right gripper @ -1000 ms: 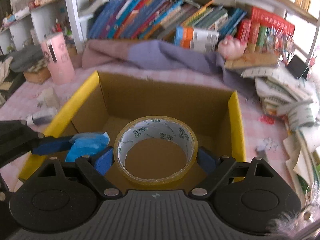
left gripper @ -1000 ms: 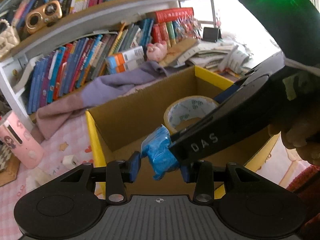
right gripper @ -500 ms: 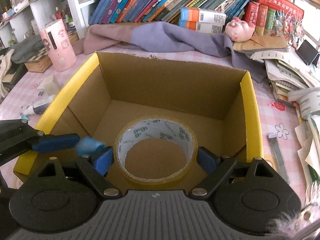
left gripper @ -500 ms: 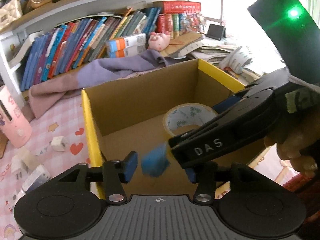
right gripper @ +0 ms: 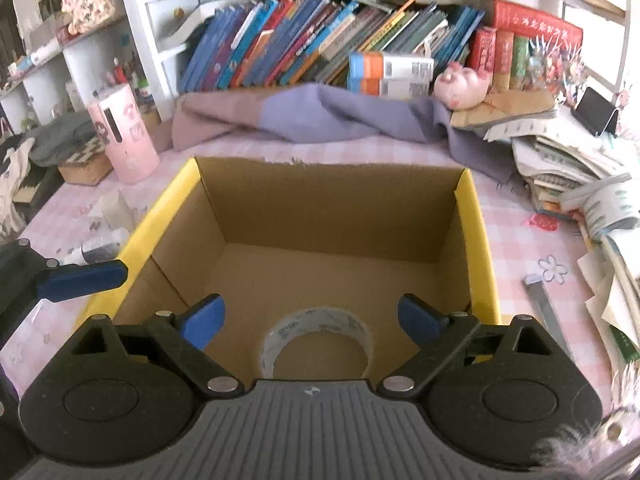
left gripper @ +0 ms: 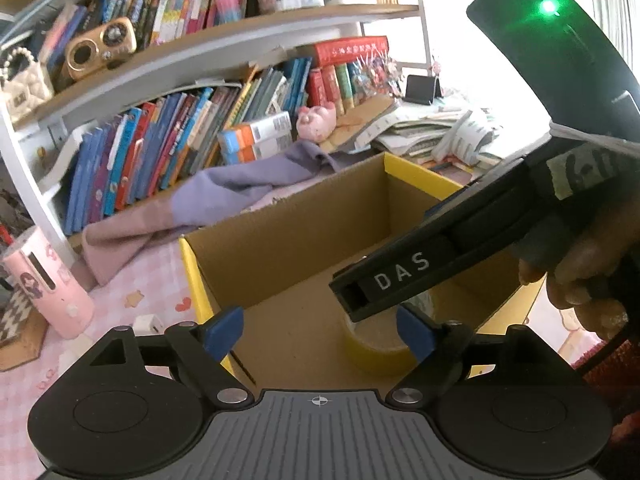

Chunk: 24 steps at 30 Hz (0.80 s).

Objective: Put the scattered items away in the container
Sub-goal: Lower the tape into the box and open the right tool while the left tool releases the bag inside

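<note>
Right gripper (right gripper: 311, 318): lower centre of the right wrist view, blue pads spread and opening further, nothing pressed between them.

Tape roll (right gripper: 318, 340): translucent ring with a yellowish edge and small green print on its inner liner; lies flat on the floor of the box, low in frame, just beyond the right gripper's pads and touching neither.

Left gripper (left gripper: 320, 330): lower centre of the left wrist view, jaws opening, empty, poised over the box's near corner.

Cardboard box (right gripper: 478, 240): open-topped, brown inside, yellow rims left and right; fills mid-frame on the pink checked tabletop (right gripper: 516, 232).

Purple cloth (right gripper: 320, 116): draped behind the box.

Bookshelf (right gripper: 304, 56): upper frame, packed with leaning books.
</note>
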Tool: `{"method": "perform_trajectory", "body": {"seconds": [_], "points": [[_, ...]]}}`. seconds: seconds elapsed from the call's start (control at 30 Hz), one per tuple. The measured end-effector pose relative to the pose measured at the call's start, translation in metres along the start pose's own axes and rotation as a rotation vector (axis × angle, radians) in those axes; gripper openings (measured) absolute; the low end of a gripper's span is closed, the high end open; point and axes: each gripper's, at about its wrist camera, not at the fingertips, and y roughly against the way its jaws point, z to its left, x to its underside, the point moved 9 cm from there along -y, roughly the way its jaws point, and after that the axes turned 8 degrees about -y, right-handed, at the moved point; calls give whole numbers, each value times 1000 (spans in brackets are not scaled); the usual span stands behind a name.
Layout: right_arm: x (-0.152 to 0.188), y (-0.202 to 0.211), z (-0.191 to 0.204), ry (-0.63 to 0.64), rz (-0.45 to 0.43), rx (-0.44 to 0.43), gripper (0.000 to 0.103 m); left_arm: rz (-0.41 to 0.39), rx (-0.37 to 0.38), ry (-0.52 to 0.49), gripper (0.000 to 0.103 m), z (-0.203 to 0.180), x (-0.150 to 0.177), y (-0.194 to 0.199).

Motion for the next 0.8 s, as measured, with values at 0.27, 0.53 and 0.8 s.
{"method": "perform_trajectory", "body": {"seconds": [0.27,0.53,0.8], "points": [[5,19,-3,-25,-35,14,94,-14,-48,50,87,8,3,14],[16,42,9,-2,-93,45,94,-29,-71,98,88,14,15,36],[34,71,26,-39,-153,93,94,-76,-63,98,88,24,26,67]]}}
